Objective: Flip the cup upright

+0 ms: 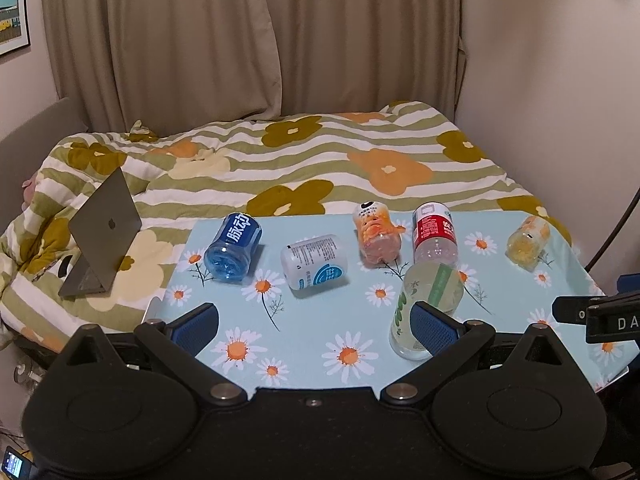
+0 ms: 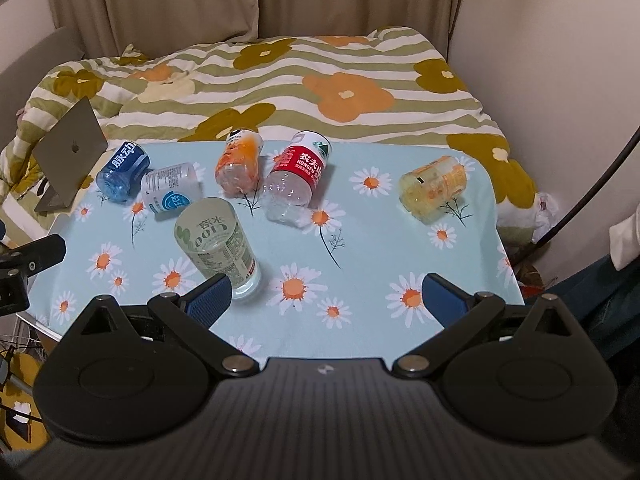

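My left tongs [image 1: 316,326] are wide open and hold nothing, and my right tongs [image 2: 326,298] are wide open and hold nothing too. In front of me is the bench [image 1: 320,356] with a blue cloth full of daisies. Six cups cut from old bottles lie on it, and every one is on its side. None stands up yet, so I think the job has not started. Along the far edge lie the blue cup [image 1: 233,253] at the left corner, then the white cup [image 1: 314,262], the orange cup [image 1: 376,237] and the red cup [image 1: 435,235]. The orange and red ones lie close side by side; I cannot tell if they touch. The yellow cup [image 2: 434,188] lies alone by the right edge, well apart from the rest. The green cup [image 2: 218,244] is nearest to me, close to the front edge. It lies between my two tongs, just beside the right pad of my left tongs and the left pad of my right tongs. I think it is the first one to do, since it is so near. I would have to close the tongs around its side, tip it up and set it down. The cups look light and round, so they may roll if I bump them. Behind the bench is a bed [image 1: 360,148] with a flower blanket, and a laptop [image 1: 105,227] stands open on it.
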Demonstrator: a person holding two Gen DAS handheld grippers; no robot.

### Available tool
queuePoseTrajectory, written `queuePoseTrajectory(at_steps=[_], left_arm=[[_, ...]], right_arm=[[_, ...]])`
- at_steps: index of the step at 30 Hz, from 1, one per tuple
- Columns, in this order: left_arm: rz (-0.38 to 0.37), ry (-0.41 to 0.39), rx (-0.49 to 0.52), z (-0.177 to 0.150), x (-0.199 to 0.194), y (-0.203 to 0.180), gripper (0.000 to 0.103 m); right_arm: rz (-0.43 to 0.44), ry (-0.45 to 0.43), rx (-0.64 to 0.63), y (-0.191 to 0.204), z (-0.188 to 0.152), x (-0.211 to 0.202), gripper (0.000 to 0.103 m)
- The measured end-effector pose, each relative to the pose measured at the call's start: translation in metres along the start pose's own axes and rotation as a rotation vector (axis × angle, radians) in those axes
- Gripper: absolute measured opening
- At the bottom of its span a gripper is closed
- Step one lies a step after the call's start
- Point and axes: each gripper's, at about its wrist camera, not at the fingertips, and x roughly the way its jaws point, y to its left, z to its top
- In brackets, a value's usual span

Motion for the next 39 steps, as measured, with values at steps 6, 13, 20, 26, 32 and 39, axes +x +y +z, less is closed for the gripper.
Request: queuePoseTrajectory(at_steps=[6, 13, 20, 26, 32, 39], left_arm=[[0.002, -0.003, 0.007, -0.0004, -0.0011, -0.0017, 0.103], [0.003, -0.007, 0.011, 0.0010, -0.0024, -0.0026, 0.103], [0.001, -0.008, 0.010, 0.0019, -0.0025, -0.0034, 0.103], [0.007, -0.010, 0.009, 0.0027, -0.0022, -0.0058, 0.103], [0.001, -0.011, 0.004, 0.0029, -0.0020, -0.0067, 0.103], [0.007, -0.011, 0.001, 0.0040, -0.0007, -0.0081, 0.103]], right_arm=[[-0.002, 0.001, -0.001, 0.0001, 0.0003, -0.0002, 0.103], [-0.004, 0.000, -0.002, -0.0010, -0.0001, -0.0006, 0.103], [-0.002, 0.001, -0.001, -0.0025, 0.0000, -0.0006, 0.103], [-0.001, -0.001, -0.001, -0.0039, 0.0004, -0.0006, 0.103], [0.003, 0.000, 0.001, -0.0059, 0.0010, -0.0001, 0.103], [-0.003, 0.002, 0.003, -0.0048, 0.0008, 0.0009, 0.103]])
